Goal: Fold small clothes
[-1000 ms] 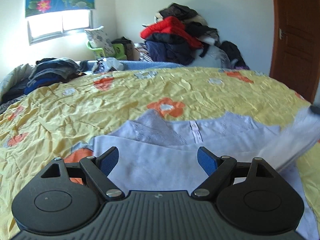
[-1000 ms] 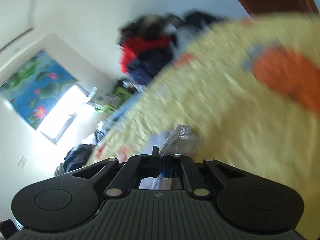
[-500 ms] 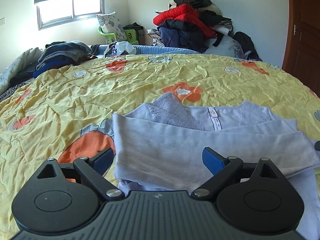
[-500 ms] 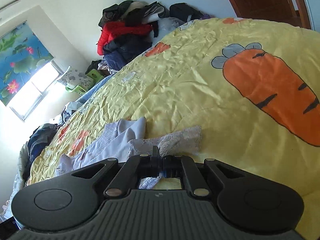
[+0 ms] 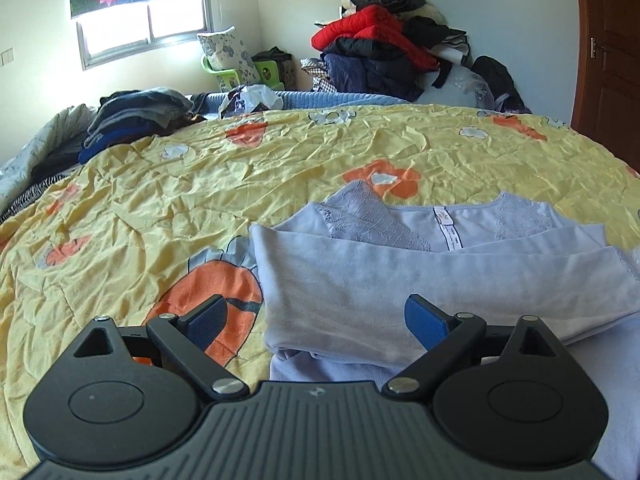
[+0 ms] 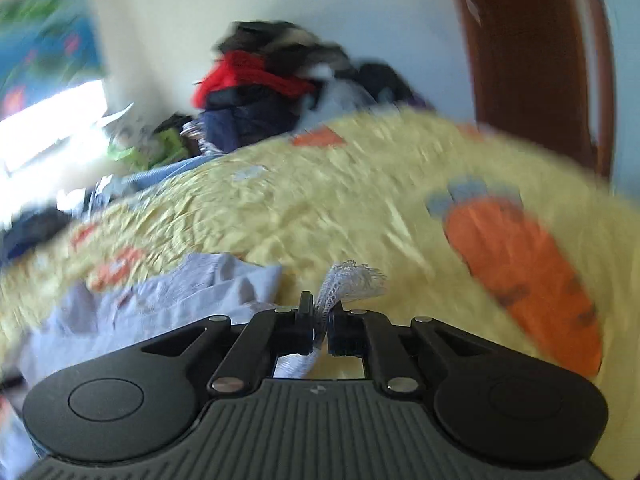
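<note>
Lavender fabric fills the space ahead of the left gripper: a pale top lies on the yellow bedspread, with one panel folded across its body and the lace neckline and white label showing beyond that fold. The left fingers are spread wide, blue pads facing each other — the left pad hangs over an orange carrot print just beside the garment's edge, the right pad over the folded panel, and nothing is held between them. Whether the pads touch the cloth cannot be told. In the right wrist view, which is blurred, the right gripper has its fingers pressed together on a strip of white lace trim, whose frayed end sticks up just past the fingertips; more pale cloth hangs down behind them. To the left of those fingers the rest of the top lies bunched on the bedspread, and to their right a large carrot print shows. Far beyond both sets of fingers a heap of clothes with a red jacket on it stands against the wall, a brown door to its right — and a window to its left.
</note>
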The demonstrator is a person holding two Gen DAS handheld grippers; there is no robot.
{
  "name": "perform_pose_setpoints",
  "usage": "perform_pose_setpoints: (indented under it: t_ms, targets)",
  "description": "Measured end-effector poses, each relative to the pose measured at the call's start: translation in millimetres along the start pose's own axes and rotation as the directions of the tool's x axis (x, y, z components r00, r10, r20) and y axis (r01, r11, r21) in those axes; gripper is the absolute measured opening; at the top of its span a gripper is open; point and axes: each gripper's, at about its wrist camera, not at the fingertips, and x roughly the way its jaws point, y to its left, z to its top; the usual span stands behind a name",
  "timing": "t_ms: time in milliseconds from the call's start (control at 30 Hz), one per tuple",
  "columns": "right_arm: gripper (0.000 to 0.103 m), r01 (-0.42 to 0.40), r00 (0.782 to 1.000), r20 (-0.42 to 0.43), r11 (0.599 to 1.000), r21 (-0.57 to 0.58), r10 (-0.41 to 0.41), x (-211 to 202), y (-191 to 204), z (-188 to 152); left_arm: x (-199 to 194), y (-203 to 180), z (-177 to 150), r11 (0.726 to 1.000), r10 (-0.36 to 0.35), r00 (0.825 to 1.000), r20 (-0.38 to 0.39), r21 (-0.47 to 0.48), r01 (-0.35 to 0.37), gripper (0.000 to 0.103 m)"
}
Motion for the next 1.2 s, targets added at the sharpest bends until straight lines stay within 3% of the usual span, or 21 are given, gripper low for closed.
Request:
perform_pose_setpoints:
  t_ms: [67, 100, 167, 200, 233, 300, 400, 467, 533, 567, 667, 733, 800, 933, 1067, 1200]
  targets:
    - [0.012, -0.059, 0.997, 0.039, 0.976, -0.208, 0.069, -8, 34, -2, 0, -2, 1, 1.0, -0.009, 1.0, -0.005, 0.008, 0.009, 0.096]
    - [0.012, -0.134, 0.989, 0.015, 0.943, -0.305, 0.146, -10, 51, -4, 0, -3, 1, 1.0, -0.013, 1.0, -0.01, 0.011, 0.013, 0.096]
    - [0.029, -0.234, 0.972, -0.096, 0.879, -0.414, 0.214, -6, 76, -13, 0, -4, 0, 1.0, -0.02, 1.0, -0.021, 0.018, 0.021, 0.096]
    - [0.044, -0.242, 0.97, -0.132, 0.863, -0.444, 0.204, -2, 83, -18, 0, -3, -1, 0.999, -0.024, 0.999, -0.024, 0.023, 0.025, 0.096]
    - [0.052, -0.234, 0.972, -0.141, 0.856, -0.46, 0.19, -1, 85, -22, -1, -3, -2, 0.999, -0.025, 0.999, -0.024, 0.029, 0.026, 0.096]
    - [0.052, -0.223, 0.974, -0.13, 0.884, -0.411, 0.186, -3, 78, -23, -3, -1, -3, 0.999, -0.019, 1.0, -0.018, 0.04, 0.02, 0.096]
    - [0.052, -0.28, 0.958, -0.113, 0.942, -0.184, 0.263, -9, 47, -11, 1, 1, -4, 0.999, -0.009, 1.0, -0.026, 0.038, 0.01, 0.096]
    - [0.055, -0.318, 0.944, -0.103, 0.948, -0.015, 0.315, -6, 27, -8, 8, 1, -4, 0.999, -0.014, 0.999, -0.053, 0.033, 0.015, 0.096]
    - [0.057, -0.291, 0.938, -0.177, 0.954, 0.068, 0.298, 10, 18, -11, 14, -2, -7, 0.999, -0.009, 0.996, -0.086, 0.048, 0.013, 0.096]
    - [0.056, -0.285, 0.933, -0.209, 0.956, 0.069, 0.293, 19, 17, -16, 15, -3, -9, 0.998, -0.004, 0.996, -0.091, 0.06, 0.009, 0.096]
    - [0.055, -0.284, 0.946, -0.132, 0.954, 0.093, 0.295, -1, 12, -14, 8, -2, -14, 0.997, -0.001, 0.998, -0.059, 0.081, 0.006, 0.096]
    - [0.063, -0.315, 0.944, -0.079, 0.945, 0.087, 0.321, -18, 10, -11, 6, -2, -15, 0.996, -0.006, 0.998, -0.058, 0.088, 0.011, 0.096]
    - [0.073, -0.33, 0.937, -0.103, 0.942, 0.06, 0.335, -19, 12, -10, 9, -3, -17, 0.996, -0.003, 0.997, -0.081, 0.086, 0.01, 0.096]
    - [0.071, -0.248, 0.942, -0.225, 0.968, 0.033, 0.249, 1, 18, -23, 4, -1, -21, 0.998, -0.025, 0.995, -0.094, 0.05, 0.029, 0.096]
    - [0.072, -0.283, 0.937, -0.18, 0.953, 0.104, 0.298, -15, 12, -27, -10, 5, -23, 0.999, -0.031, 0.996, -0.085, 0.028, 0.034, 0.096]
    - [0.075, -0.268, 0.945, -0.186, 0.963, 0.036, 0.27, -39, 18, -34, -24, 13, -27, 0.998, -0.064, 0.994, -0.089, -0.02, 0.062, 0.096]
